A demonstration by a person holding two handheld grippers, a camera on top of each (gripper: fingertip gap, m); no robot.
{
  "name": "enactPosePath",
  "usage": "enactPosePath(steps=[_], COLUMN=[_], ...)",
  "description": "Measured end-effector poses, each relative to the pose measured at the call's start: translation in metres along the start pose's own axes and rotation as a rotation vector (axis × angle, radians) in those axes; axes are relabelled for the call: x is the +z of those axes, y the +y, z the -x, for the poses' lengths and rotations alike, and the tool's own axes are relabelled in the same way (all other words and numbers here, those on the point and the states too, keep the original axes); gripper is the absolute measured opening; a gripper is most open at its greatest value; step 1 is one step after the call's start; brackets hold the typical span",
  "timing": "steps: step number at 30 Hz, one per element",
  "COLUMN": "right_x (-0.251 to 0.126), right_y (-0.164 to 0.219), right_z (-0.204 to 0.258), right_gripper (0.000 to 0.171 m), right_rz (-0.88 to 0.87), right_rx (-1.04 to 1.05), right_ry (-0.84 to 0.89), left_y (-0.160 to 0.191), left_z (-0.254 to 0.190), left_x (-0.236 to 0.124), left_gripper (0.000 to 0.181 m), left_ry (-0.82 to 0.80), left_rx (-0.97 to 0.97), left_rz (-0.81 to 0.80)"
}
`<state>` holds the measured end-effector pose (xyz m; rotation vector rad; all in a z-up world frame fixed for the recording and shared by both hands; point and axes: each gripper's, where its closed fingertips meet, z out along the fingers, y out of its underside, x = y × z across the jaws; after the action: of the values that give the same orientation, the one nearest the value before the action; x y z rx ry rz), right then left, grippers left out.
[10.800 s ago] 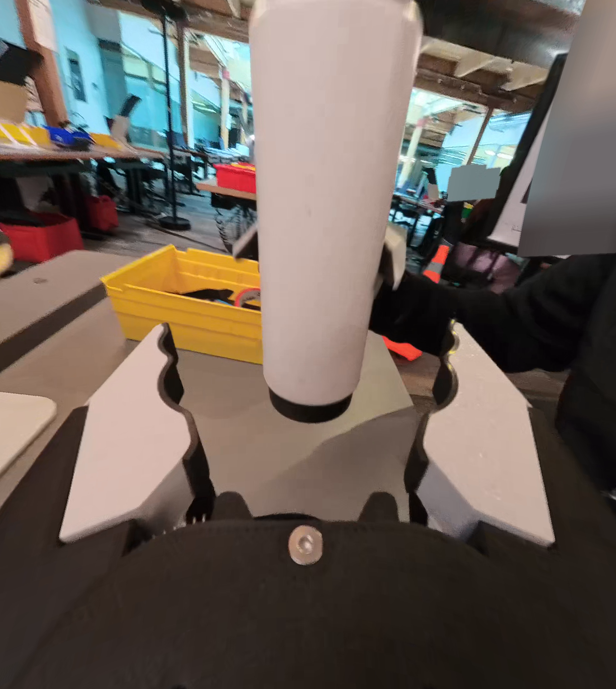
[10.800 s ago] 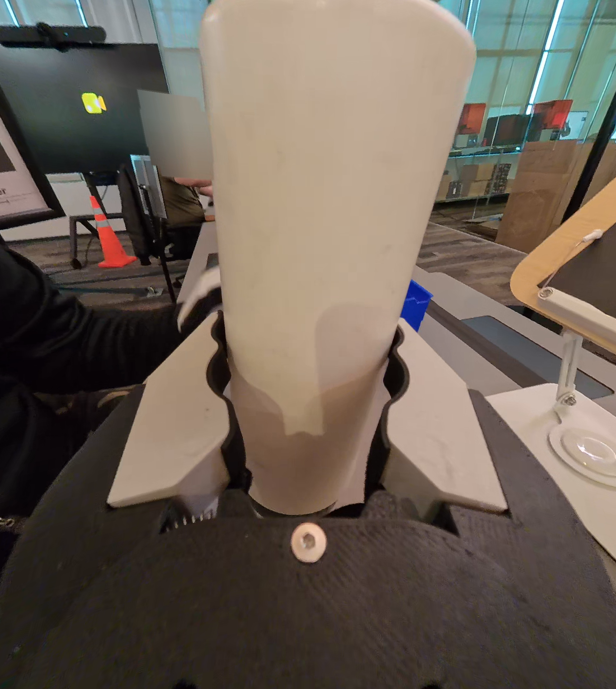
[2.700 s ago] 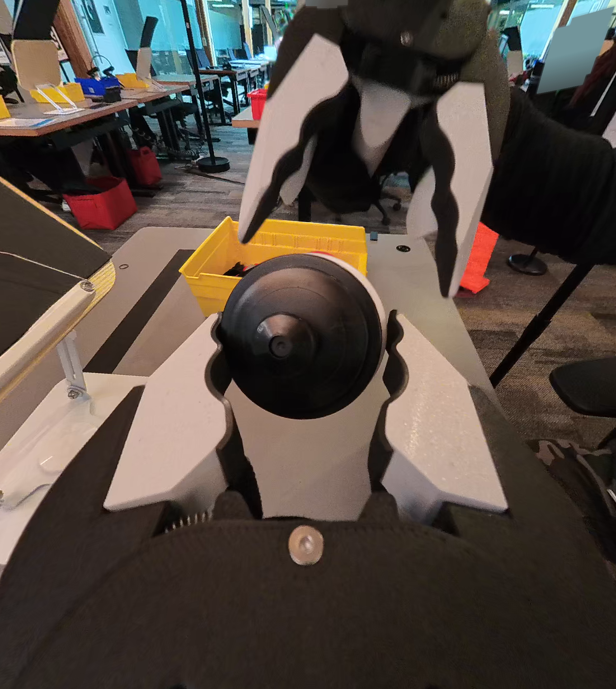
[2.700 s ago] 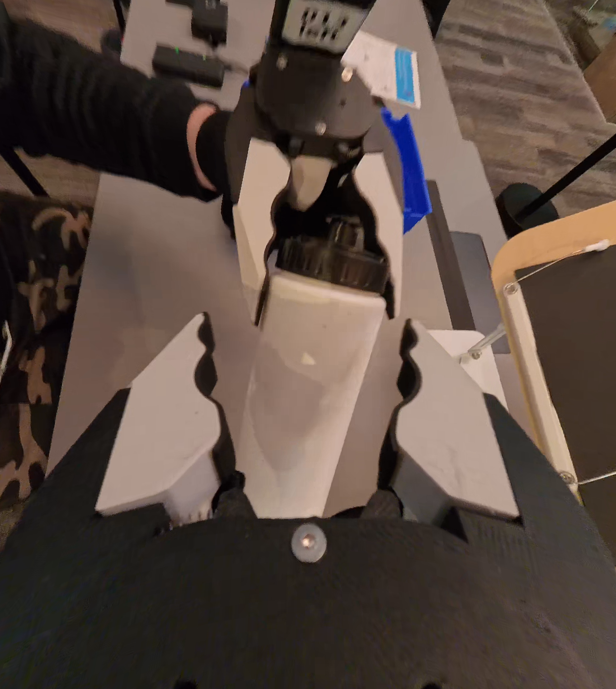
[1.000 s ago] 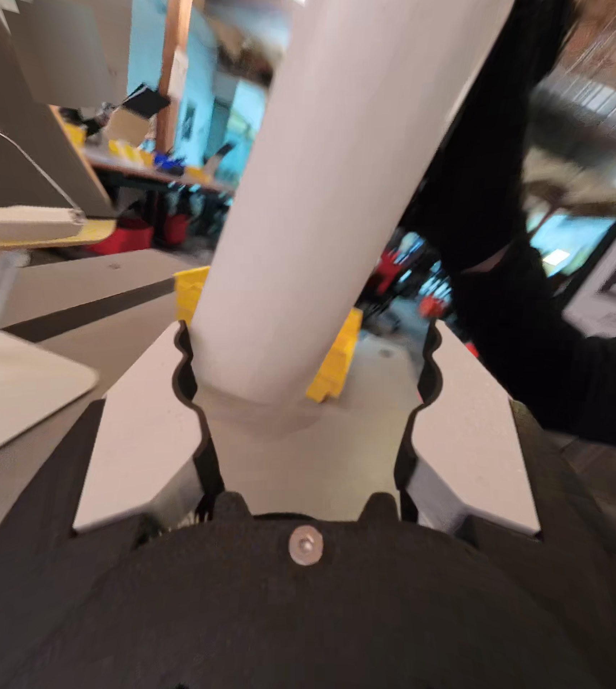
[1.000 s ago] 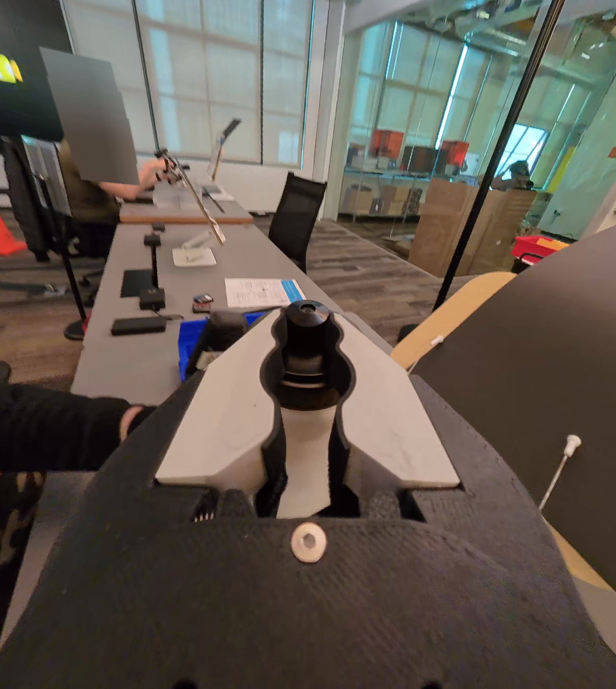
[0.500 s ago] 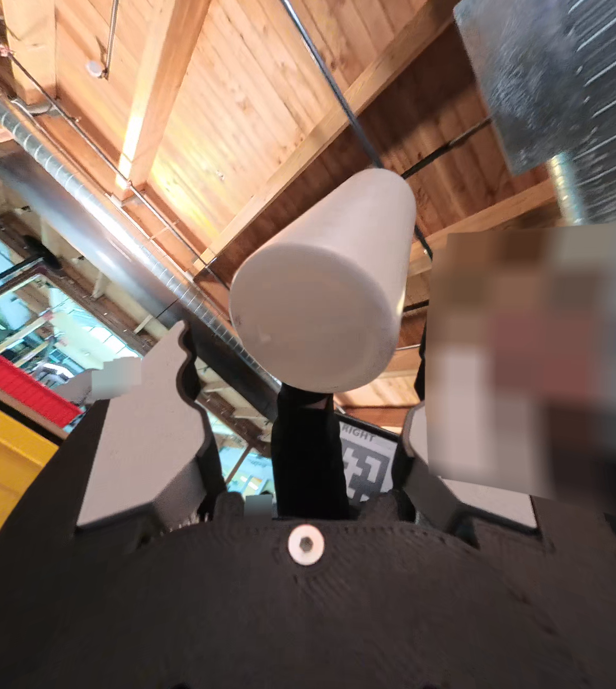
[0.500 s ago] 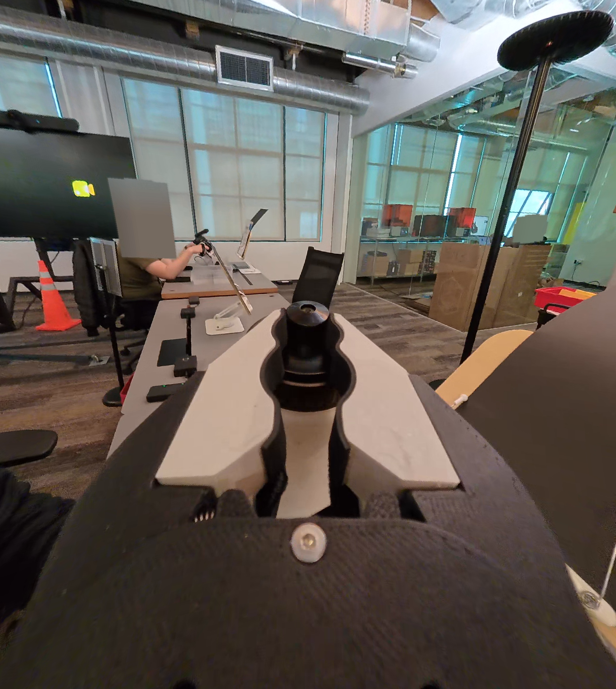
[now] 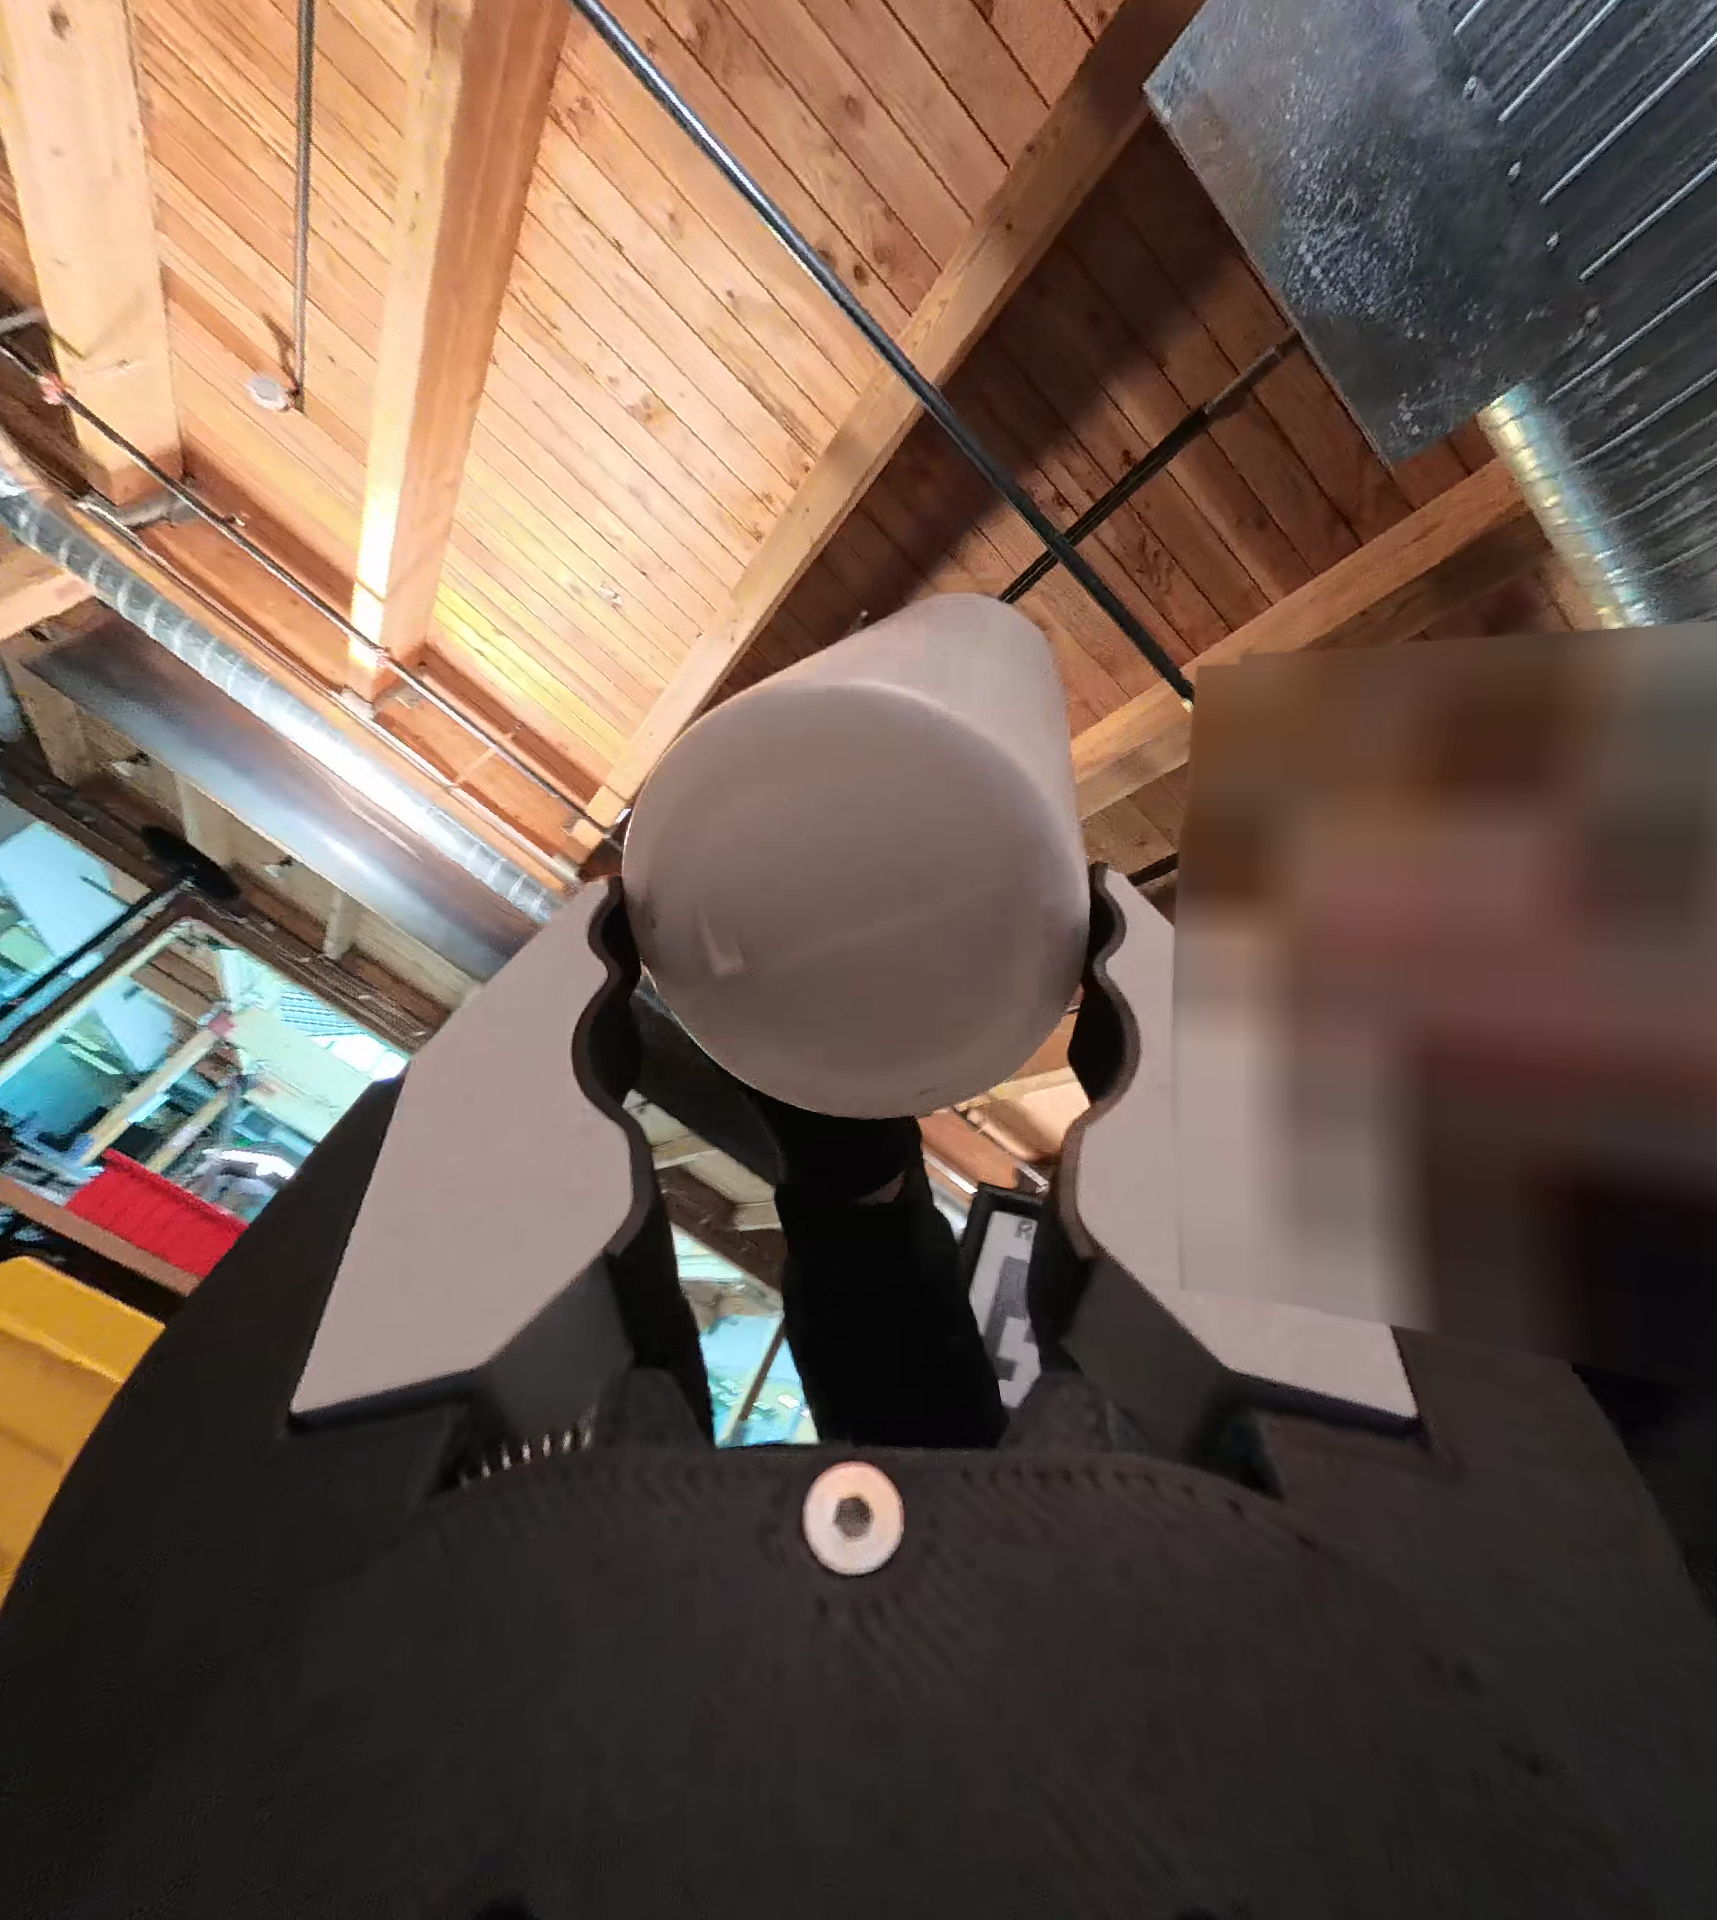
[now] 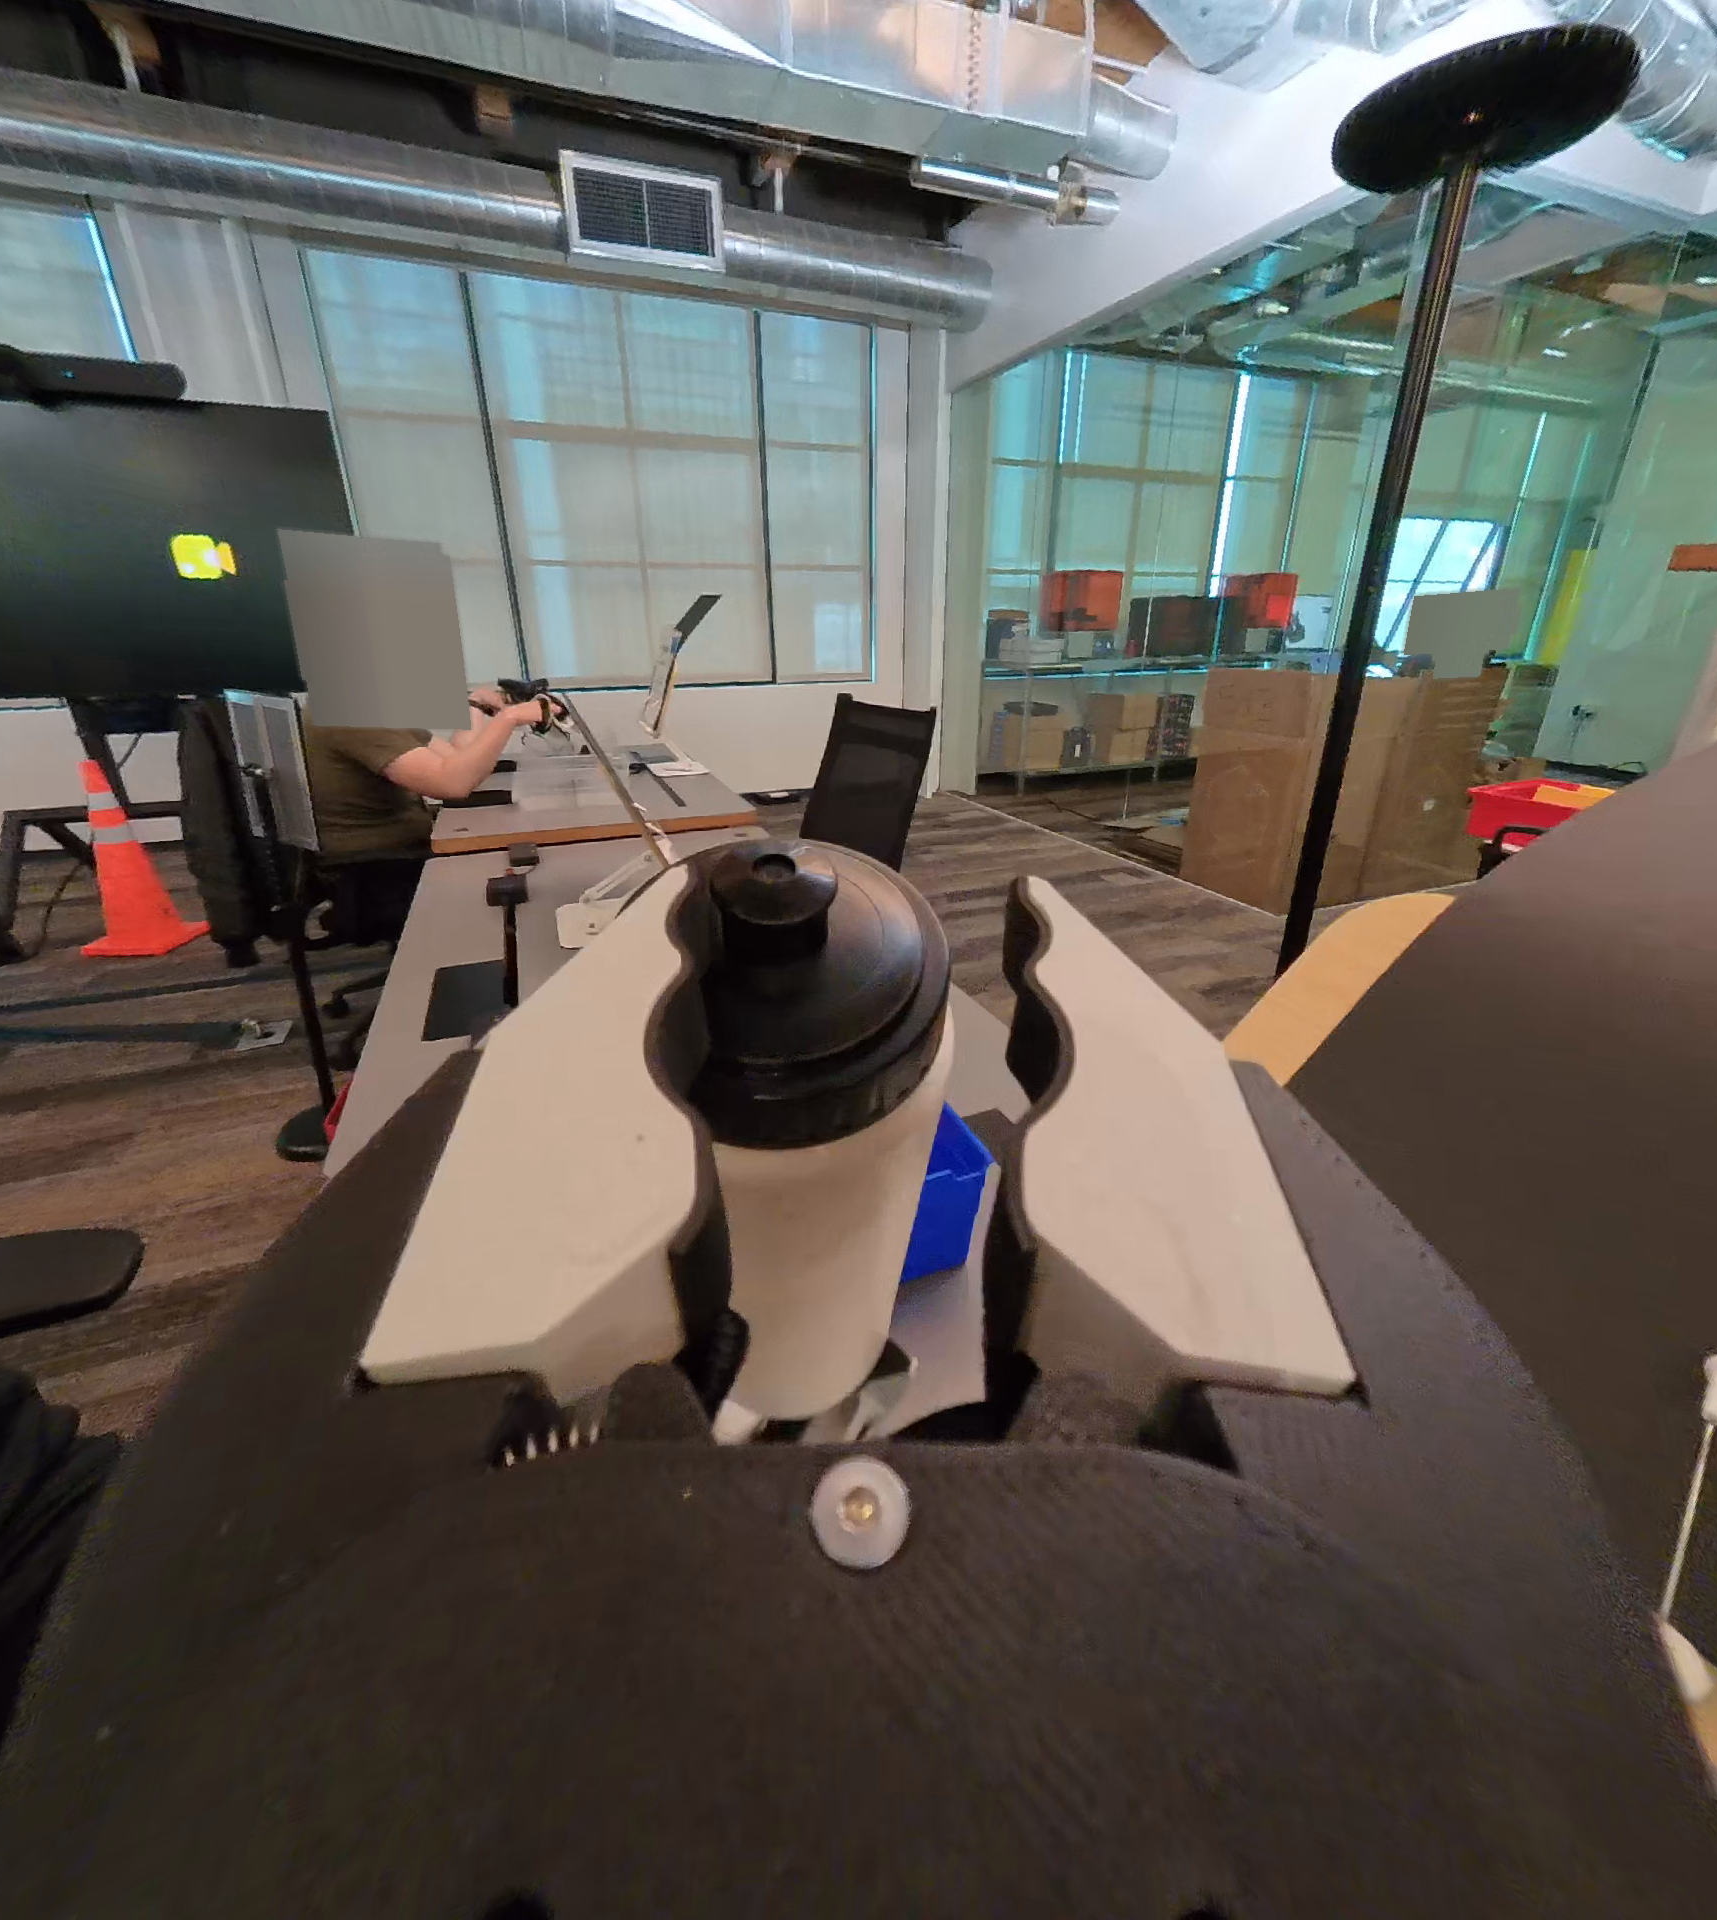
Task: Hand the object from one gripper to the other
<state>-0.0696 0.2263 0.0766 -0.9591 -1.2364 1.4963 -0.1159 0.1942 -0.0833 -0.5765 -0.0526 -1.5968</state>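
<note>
Change: since half a second ago, left gripper (image 9: 854,971) closing around bottle (image 9: 859,894) base; right gripper (image 10: 849,1003) opening.
Axis: bottle pointing toward 12 o'clock, away from left gripper, cap (image 10: 812,987) between right fingers, touching only the left one.

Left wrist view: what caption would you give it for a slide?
Seen from below against a wooden ceiling, the left gripper closes around the base of a white bottle.

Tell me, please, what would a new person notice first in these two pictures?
First, the white bottle: in the left wrist view its flat bottom faces the camera, pinched between the left gripper fingertips under a wooden ceiling. In the right wrist view its black cap stands between the right gripper fingers, which stand apart, with a gap on one side. An orange cone stands on the floor far left.
</note>
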Motion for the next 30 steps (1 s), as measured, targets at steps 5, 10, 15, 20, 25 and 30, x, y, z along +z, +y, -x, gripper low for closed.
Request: enactPosePath(steps=[5,10,15,20,25,30], right_x=[-0.012,-0.024,-0.038,-0.061,-0.074,-0.084], right_y=[0.004,0.009,0.015,0.03,0.046,0.061], right_z=[-0.003,-0.006,-0.007,-0.009,-0.009,-0.011], right_gripper=[0.056,0.052,0.048,0.047,0.05,0.054], right_rz=[0.022,0.005,-0.03,-0.064,-0.08,-0.124], right_rx=[-0.016,0.007,0.064,0.125,0.157,0.222], right_ry=[0.02,0.043,0.038,0.022,0.023,0.028], left_y=[-0.012,-0.017,-0.019,-0.024,-0.03,-0.033], left_z=[-0.001,0.0,0.001,0.0,0.001,0.002], left_x=[0.002,0.002,0.005,0.009,0.008,0.011], left_gripper=[0.084,0.083,0.083,0.083,0.083,0.083], left_ry=[-0.097,-0.14,-0.178,-0.231,-0.269,-0.297], left_rx=[0.084,0.112,0.138,0.193,0.207,0.221], left_rz=[0.044,0.044,0.079,0.136,0.152,0.171])
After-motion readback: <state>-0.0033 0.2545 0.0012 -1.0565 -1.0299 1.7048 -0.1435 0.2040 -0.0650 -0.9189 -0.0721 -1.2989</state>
